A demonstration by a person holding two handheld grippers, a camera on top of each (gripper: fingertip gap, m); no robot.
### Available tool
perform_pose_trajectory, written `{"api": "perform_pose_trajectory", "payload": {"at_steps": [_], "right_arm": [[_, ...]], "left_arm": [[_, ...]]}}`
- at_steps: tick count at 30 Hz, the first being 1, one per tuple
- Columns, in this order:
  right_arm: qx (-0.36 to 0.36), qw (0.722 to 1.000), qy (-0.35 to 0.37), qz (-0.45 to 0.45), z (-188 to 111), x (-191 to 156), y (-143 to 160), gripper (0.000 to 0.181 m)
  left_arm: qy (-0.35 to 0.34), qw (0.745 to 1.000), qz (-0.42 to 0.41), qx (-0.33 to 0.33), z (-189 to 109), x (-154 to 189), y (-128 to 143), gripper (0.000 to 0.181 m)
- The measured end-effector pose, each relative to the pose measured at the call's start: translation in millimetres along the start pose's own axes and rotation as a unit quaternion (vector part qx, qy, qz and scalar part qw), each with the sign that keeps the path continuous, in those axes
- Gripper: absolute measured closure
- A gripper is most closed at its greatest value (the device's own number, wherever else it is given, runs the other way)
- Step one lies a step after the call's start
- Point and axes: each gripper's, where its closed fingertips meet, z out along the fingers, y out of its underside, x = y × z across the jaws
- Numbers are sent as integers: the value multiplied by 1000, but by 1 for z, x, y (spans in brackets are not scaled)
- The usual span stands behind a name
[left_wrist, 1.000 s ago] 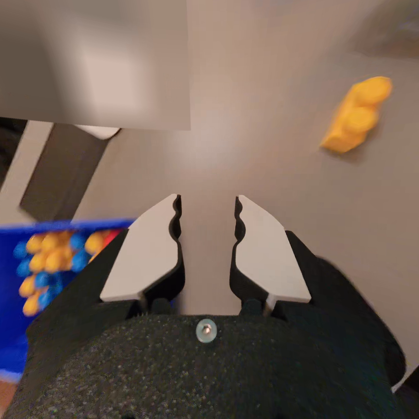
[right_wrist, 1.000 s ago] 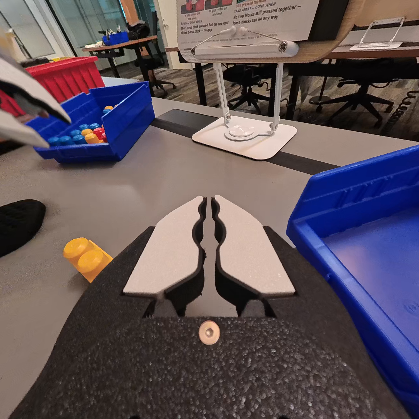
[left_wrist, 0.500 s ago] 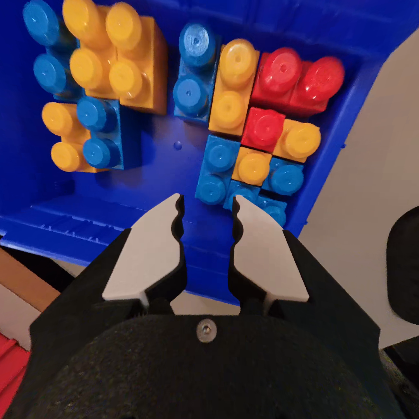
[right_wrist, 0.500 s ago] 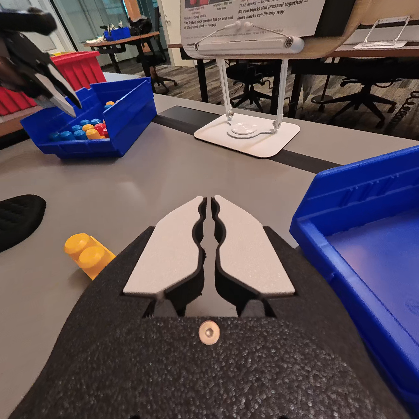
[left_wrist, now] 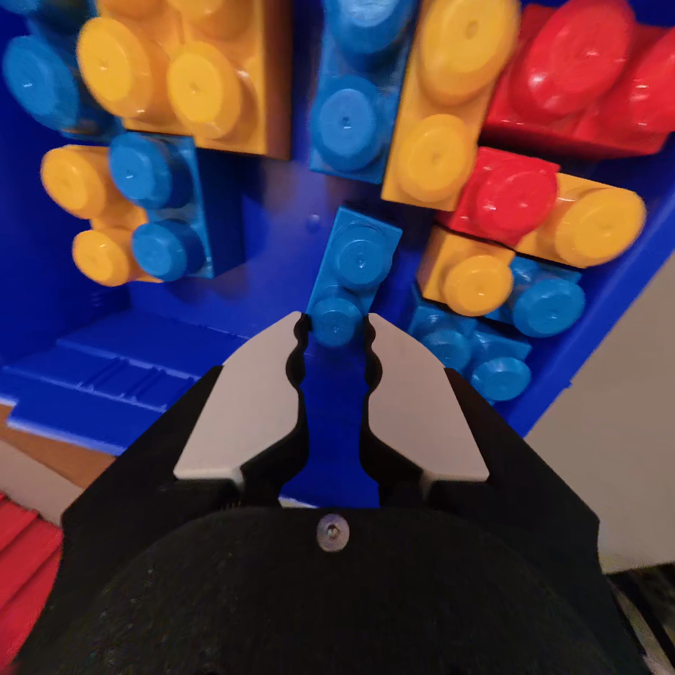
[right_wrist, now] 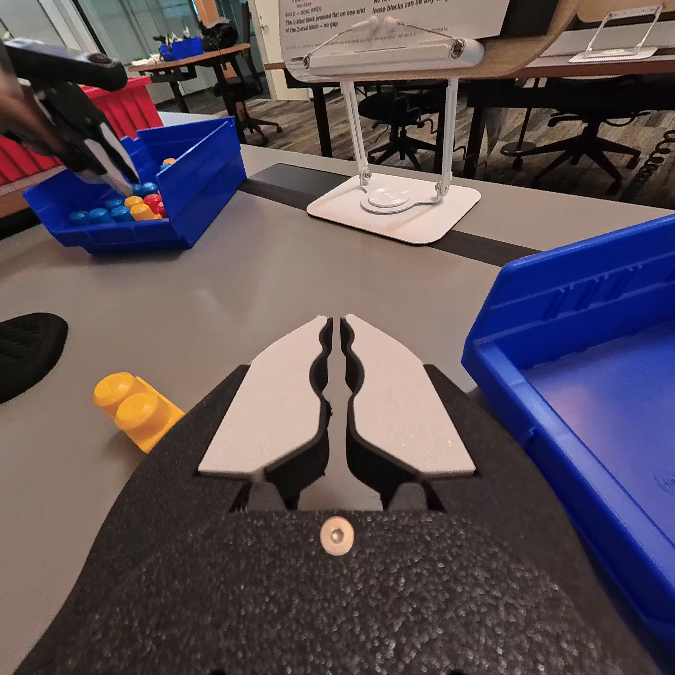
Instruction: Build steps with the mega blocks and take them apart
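My left gripper (left_wrist: 334,321) reaches down into a blue bin (left_wrist: 91,383) of several yellow, blue and red mega blocks. Its fingertips press on both sides of the near stud of a blue two-stud block (left_wrist: 359,255), which lies slightly askew, apart from its neighbours. The right wrist view shows the same gripper (right_wrist: 124,182) dipping into that bin (right_wrist: 204,190) at the far left. My right gripper (right_wrist: 336,319) is shut and empty, low over the grey table (right_wrist: 255,292). A yellow two-stud block (right_wrist: 135,412) lies on the table just left of it.
A second blue bin (right_wrist: 548,328) with no blocks visible in it stands close on the right. A white stand (right_wrist: 394,208) with a sheet stands at the back. A black pad (right_wrist: 25,347) lies at the left. A red bin (right_wrist: 120,106) sits behind the block bin. The tips of one gripper are about 55 centimetres away from the tips of the other.
My left gripper swung from over the table to the block bin, went down into it and closed on the blue block's stud. My right gripper stayed put, shut.
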Motion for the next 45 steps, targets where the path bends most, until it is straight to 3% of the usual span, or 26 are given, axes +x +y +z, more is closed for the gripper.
{"api": "perform_pose_trajectory", "payload": {"at_steps": [1, 5, 8, 11, 17, 22, 26, 29, 33, 36, 39, 45], "right_arm": [[0, 1000, 0, 1, 0, 0, 0, 178], [-2, 1000, 0, 0, 1, 0, 1, 178], [-4, 1000, -2, 0, 1, 0, 2, 178], [-5, 1000, -2, 0, 1, -1, 3, 178], [-7, 1000, -4, -2, 2, -2, 3, 178], [-8, 1000, -4, -2, 2, -2, 4, 178], [-9, 1000, -2, -1, 2, -1, 4, 178], [-8, 1000, -1, 0, 1, 0, 4, 178], [-7, 1000, -3, -1, 1, 0, 3, 178], [-10, 1000, -4, -4, 2, -1, 4, 178], [-12, 1000, -5, -4, 2, -2, 5, 178], [-13, 1000, -6, -10, 2, -3, 5, 178]], "left_arm": [[-16, 1000, -8, 0, 0, -7, 0, 152], [-68, 997, -28, 15, -4, -27, 1, 150], [-68, 997, -24, 20, -9, -25, 3, 147], [-26, 999, -10, 40, -19, -7, 1, 153], [93, 994, 29, 39, -31, 43, 7, 142], [99, 994, 41, 14, -16, 52, 9, 144], [64, 997, 41, 6, -10, 42, 4, 152], [31, 998, 47, 21, -26, 33, -2, 153], [-3, 996, 67, 57, -73, 40, -19, 153], [-22, 991, 108, 80, -106, 69, -39, 153], [-12, 982, 163, 90, -123, 120, -62, 153], [46, 957, 270, 93, -106, 240, -96, 153]]}}
